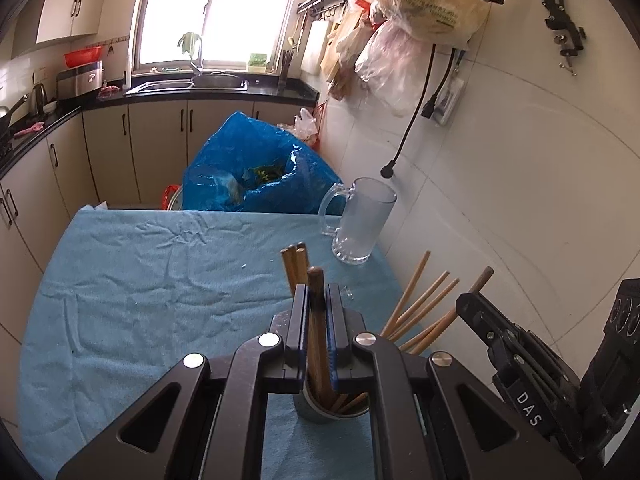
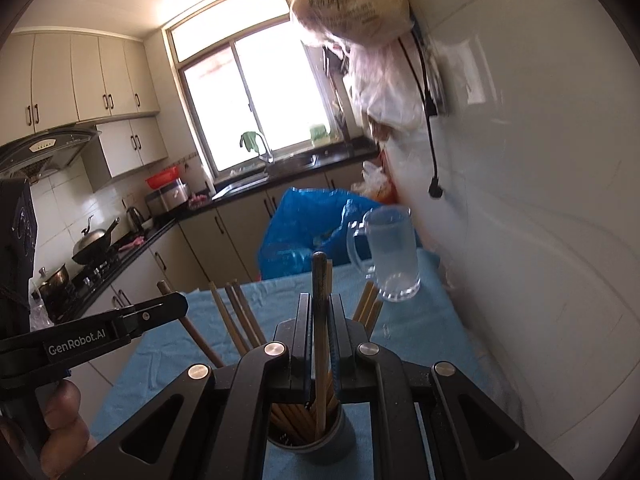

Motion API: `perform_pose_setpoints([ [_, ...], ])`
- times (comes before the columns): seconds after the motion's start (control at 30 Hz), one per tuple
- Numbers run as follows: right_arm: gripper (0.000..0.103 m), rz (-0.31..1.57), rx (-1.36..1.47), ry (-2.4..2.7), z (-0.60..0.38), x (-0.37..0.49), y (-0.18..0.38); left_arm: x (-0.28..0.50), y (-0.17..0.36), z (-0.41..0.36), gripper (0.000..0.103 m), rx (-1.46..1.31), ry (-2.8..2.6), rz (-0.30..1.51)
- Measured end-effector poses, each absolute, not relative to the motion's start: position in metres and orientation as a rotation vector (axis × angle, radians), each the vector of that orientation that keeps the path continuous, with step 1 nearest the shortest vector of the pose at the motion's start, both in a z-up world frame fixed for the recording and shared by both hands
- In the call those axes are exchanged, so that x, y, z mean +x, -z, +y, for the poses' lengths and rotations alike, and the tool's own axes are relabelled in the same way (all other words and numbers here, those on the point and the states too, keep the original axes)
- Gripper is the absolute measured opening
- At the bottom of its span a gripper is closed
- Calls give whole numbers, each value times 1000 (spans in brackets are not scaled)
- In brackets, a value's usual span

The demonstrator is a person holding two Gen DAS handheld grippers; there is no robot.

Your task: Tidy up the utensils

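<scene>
Two hand-held grippers work over one dark round holder (image 1: 330, 410) of chopsticks, which stands on a tabletop (image 1: 140, 280) draped in wrinkled blue cloth, near its front right part. The left gripper (image 1: 317, 304) has its fingers (image 1: 300, 320) clamped on a dark-tipped chopstick (image 1: 316, 288), whose long axis runs nearly upright, lower end down in the holder and dark end pointing up past the fingertips. In the other view the right gripper (image 2: 320, 312) likewise pinches a dark-tipped chopstick (image 2: 319, 280), upright over the same holder (image 2: 316, 436), with its foot among the bundle inside.

Around them the loose chopsticks fan outward. From the left wrist, three pale ends (image 1: 294, 264) lean together just behind the fingers, while five more (image 1: 428, 312) splay toward the white tiled wall. From the right wrist, about four lean left (image 2: 236, 320) and two or three right (image 2: 370, 308); the exact total in the holder cannot be told.

One frosted glass mug (image 1: 362, 220) stands upright at the far right corner of the tabletop, handle turned left, well apart from the holder. The cloth to the left of the holder lies open across to the left edge. The right edge runs close beside the wall. Beyond the far edge, a blue plastic bag (image 1: 248, 164) bulges up.

The person's left hand (image 2: 60, 432) shows at the lower left of the right-wrist view.
</scene>
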State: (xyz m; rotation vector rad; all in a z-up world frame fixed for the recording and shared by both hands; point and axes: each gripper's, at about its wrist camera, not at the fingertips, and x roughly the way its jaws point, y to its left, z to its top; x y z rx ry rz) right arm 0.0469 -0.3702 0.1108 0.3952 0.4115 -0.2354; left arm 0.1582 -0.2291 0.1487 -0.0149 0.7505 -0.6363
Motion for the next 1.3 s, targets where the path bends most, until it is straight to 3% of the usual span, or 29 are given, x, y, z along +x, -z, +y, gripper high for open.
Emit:
perform_pose_setpoints([
  [0.23, 9, 431, 423, 222, -374, 46, -108, 164, -142, -224, 8, -20, 630, 779],
  [0.37, 16, 427, 423, 229, -373, 45, -111, 166, -142, -222, 27, -26, 620, 780],
  [0.43, 24, 417, 421, 233, -373, 42, -114, 166, -143, -219, 29, -27, 615, 772],
  [0.6, 28, 402, 418, 247, -372, 37, -119, 161, -147, -209, 40, -38, 597, 750],
  [0.67, 38, 398, 415, 266, -370, 34, -121, 158, -148, -204, 45, -37, 580, 732],
  [0.73, 65, 387, 408, 284, -368, 29, -122, 155, -147, -197, 56, -32, 558, 717],
  [0.8, 80, 374, 385, 326, -363, 22, -123, 150, -144, -188, 74, -27, 526, 702],
  [0.83, 88, 373, 369, 346, -360, 19, -123, 148, -142, -184, 78, -25, 510, 697],
  [0.9, 96, 375, 345, 381, -354, 15, -123, 142, -135, -174, 83, -19, 481, 695],
  [1.03, 103, 397, 312, 453, -342, 8, -118, 132, -124, -156, 83, -12, 438, 704],
  [1.3, 103, 450, 281, 520, -327, -2, -108, 103, -112, -120, 91, 55, 307, 648],
])
